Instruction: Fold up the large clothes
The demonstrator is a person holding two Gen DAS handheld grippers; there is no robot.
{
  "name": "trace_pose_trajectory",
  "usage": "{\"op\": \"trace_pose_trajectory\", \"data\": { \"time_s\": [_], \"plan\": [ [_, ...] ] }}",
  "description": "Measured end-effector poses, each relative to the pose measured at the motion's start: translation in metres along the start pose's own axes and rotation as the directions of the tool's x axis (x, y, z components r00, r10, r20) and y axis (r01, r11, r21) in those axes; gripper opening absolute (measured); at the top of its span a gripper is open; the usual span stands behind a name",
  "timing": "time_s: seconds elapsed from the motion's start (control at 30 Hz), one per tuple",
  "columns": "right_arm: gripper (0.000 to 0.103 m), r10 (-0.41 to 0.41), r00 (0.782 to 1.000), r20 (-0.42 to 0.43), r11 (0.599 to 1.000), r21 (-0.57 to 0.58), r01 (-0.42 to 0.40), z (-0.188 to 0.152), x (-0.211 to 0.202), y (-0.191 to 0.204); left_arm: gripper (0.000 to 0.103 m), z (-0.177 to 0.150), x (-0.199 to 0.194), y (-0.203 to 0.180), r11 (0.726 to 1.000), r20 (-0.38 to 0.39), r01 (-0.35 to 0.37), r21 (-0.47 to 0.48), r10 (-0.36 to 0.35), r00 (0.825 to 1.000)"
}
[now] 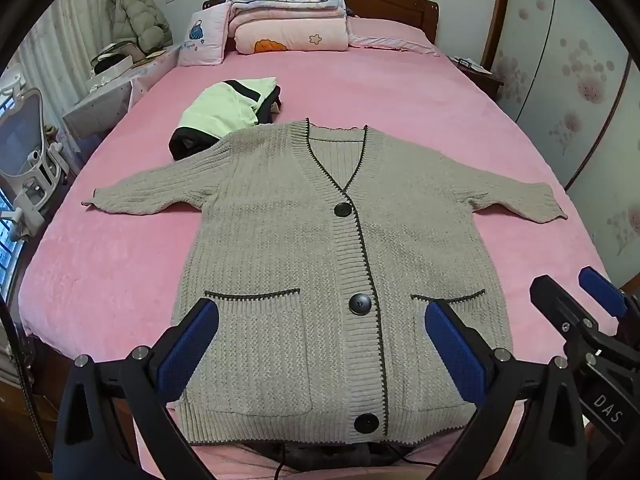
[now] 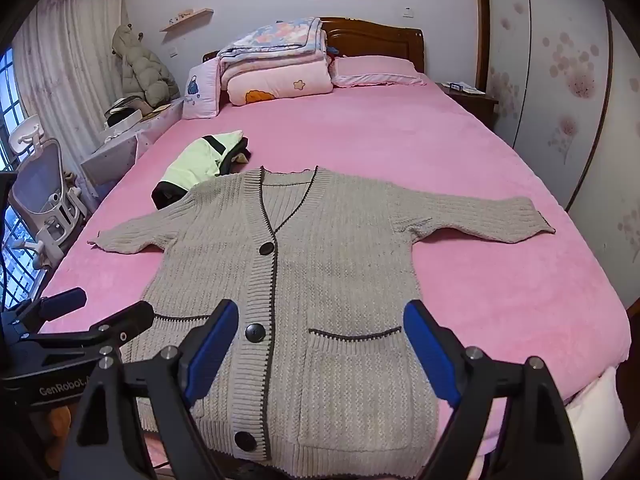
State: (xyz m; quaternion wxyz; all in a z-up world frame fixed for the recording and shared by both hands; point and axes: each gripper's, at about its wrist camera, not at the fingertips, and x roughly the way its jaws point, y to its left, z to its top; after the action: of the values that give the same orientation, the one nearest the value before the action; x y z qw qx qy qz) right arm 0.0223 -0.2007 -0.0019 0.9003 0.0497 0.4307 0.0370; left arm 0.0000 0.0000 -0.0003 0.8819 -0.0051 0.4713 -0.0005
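Note:
A beige knit cardigan (image 1: 280, 240) with dark trim, three black buttons and two front pockets lies flat and buttoned on the pink bed, sleeves spread to both sides; it also shows in the right wrist view (image 2: 332, 264). My left gripper (image 1: 320, 320) is open and empty, hovering above the cardigan's lower part near its hem. My right gripper (image 2: 320, 320) is open and empty above the right pocket. The right gripper also shows at the right edge of the left wrist view (image 1: 576, 292), and the left gripper at the left edge of the right wrist view (image 2: 104, 308).
A pale green and black garment (image 1: 228, 112) lies bunched on the bed (image 1: 400, 88) beyond the cardigan's left shoulder. Folded quilts (image 1: 288, 20) and pillows sit at the headboard. An office chair (image 1: 24, 160) stands left of the bed, a wardrobe (image 1: 580, 80) on the right.

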Motion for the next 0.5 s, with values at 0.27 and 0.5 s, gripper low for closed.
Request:
{"op": "trace_pose_trajectory", "data": {
  "time_s": [0.27,0.5],
  "plan": [
    [0.085,-0.003,1.000,0.022,1.000,-0.019,0.004,-0.001,-0.007,0.004,0.103,-0.005,-0.006,-0.001,1.000,0.008,0.014,-0.004,-0.014,1.000],
    [0.085,0.010,1.000,0.016,0.999,-0.031,-0.009,0.000,-0.008,0.005,0.102,-0.005,-0.004,-0.002,1.000,0.010,0.014,-0.006,-0.014,1.000]
  ]
}}
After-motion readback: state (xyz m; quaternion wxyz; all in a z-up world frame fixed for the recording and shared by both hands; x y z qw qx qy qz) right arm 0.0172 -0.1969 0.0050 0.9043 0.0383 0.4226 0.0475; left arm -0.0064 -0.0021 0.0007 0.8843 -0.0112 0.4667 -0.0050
